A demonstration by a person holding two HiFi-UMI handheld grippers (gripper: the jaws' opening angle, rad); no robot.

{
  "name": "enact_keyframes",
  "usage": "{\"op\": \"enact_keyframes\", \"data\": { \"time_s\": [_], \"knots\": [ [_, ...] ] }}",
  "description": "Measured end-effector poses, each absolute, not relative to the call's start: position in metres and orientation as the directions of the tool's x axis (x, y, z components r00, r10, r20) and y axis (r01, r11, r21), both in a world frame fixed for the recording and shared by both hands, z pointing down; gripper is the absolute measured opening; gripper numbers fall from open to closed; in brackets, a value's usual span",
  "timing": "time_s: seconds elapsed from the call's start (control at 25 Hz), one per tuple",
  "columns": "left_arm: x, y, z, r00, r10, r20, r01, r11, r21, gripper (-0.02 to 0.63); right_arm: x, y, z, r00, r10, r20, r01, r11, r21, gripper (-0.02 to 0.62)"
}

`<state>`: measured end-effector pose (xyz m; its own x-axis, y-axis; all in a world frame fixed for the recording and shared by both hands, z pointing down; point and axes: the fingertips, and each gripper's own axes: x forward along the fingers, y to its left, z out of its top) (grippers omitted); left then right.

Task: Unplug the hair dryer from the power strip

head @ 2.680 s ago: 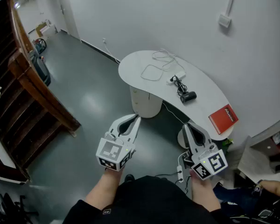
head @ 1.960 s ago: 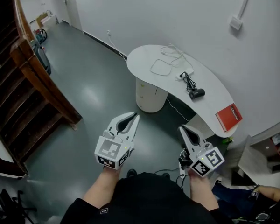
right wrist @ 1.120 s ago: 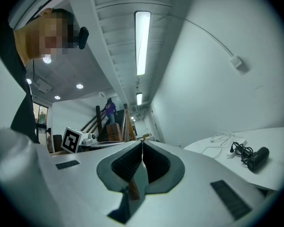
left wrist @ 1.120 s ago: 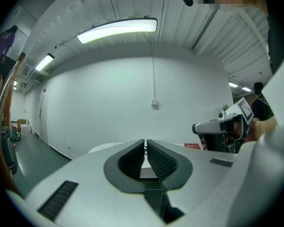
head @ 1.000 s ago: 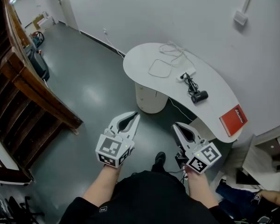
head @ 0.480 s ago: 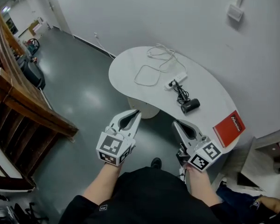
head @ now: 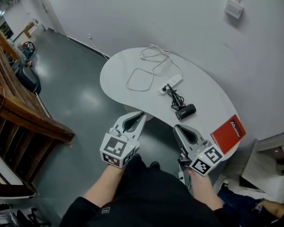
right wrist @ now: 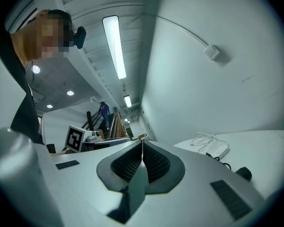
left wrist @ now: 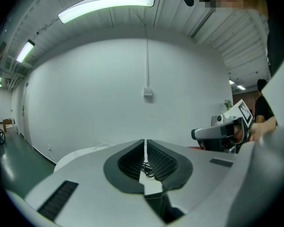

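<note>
In your head view, where the cord (head: 175, 97) of the hair dryer (head: 185, 111) meets the power strip (head: 170, 84) on the table (head: 118, 72) is too small to tell plugged from loose. Your left gripper (head: 141, 114) covers most of the table's pedestal (head: 127, 111). The red book (head: 228, 130) at the table's end bears print too small to read.
</note>
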<state>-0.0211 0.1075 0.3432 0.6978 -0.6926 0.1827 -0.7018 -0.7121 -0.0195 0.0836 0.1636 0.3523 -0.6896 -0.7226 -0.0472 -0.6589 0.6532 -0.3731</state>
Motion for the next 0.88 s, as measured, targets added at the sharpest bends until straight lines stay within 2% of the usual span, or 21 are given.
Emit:
{"op": "enact_keyframes", "data": {
  "time_s": [0.28,0.88],
  "knots": [
    [-0.018,0.057,0.357,0.709,-0.679,0.192,-0.692,-0.722,0.004,0.026,0.078,0.119,0.363,-0.695,-0.718,-0.023,-0.660,0.651,-0.376,0.035],
    [-0.002,-0.119,0.357,0.814,-0.547,0.194,-0.560,-0.829,0.009,0.026,0.085,-0.044,0.358,-0.563,-0.826,0.010,-0.770,0.520,-0.369,0.035]
  ]
}}
